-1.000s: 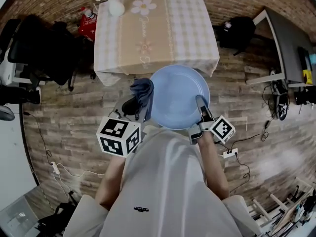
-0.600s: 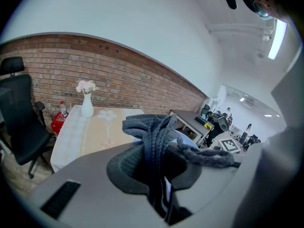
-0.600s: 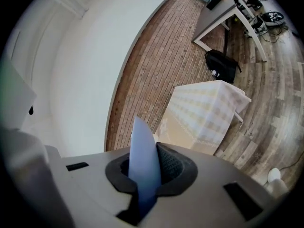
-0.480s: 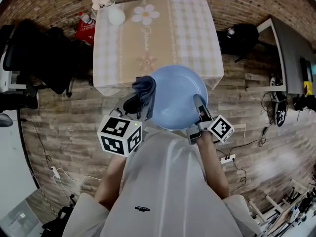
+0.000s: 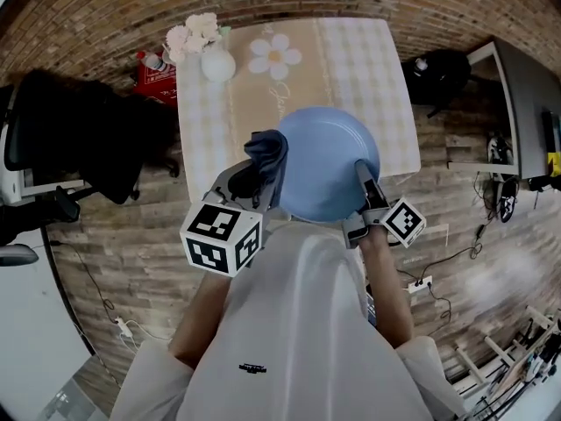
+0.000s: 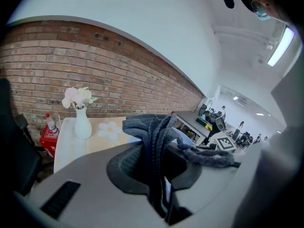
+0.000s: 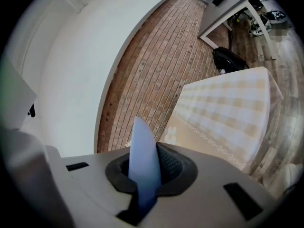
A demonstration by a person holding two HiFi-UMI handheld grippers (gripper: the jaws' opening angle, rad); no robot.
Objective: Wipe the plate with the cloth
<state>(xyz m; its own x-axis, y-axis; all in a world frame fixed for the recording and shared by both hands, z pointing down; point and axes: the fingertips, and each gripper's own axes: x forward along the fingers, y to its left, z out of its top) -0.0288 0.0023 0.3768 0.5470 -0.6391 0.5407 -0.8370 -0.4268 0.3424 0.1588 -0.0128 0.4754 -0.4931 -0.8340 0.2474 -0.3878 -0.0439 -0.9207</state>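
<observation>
Between the left gripper's (image 6: 159, 175) jaws sits a bunched dark grey knitted cloth (image 6: 154, 132), pinched tight, with its loose folds at the left edge of the round pale blue plate (image 5: 326, 167). To the right of it, the right gripper (image 7: 142, 184) is clamped on that plate's near rim, holding it up over the table's near edge. Beyond both grippers stands a table with a beige checked tablecloth (image 5: 359, 68), a white vase of pale flowers (image 5: 217, 62) at its far left corner.
</observation>
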